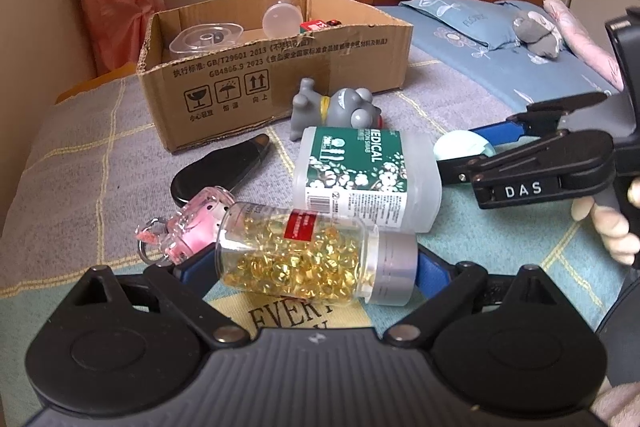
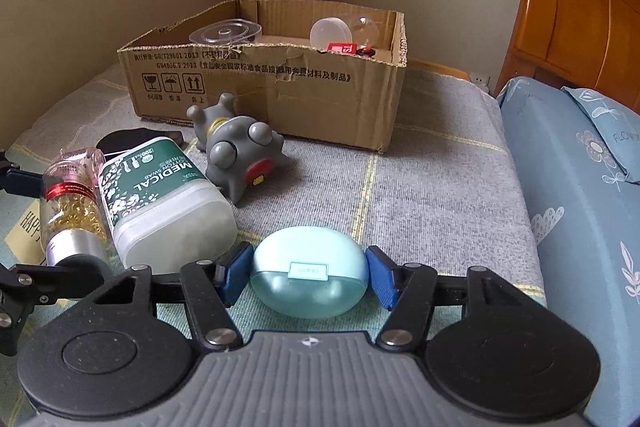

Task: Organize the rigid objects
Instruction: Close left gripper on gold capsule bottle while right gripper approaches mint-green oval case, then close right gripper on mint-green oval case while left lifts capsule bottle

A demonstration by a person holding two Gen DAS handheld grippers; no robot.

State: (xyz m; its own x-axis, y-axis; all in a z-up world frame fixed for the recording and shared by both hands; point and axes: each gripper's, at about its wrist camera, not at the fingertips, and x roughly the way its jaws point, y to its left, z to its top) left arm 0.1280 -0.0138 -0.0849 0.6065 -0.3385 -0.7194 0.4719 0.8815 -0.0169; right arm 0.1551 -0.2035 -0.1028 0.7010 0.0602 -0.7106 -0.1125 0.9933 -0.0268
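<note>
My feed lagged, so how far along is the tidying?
Done: clear lids and a red item already sit in the cardboard box. In hand: the left gripper brackets the capsule bottle; the right gripper brackets the earbud case. Left: the swab bottle, grey toy, pink keychain, black case.

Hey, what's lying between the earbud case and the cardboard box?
Mostly bare grey blanket. In the right wrist view, nothing sits directly between the earbud case and the cardboard box; the grey toy lies just left of that line.
</note>
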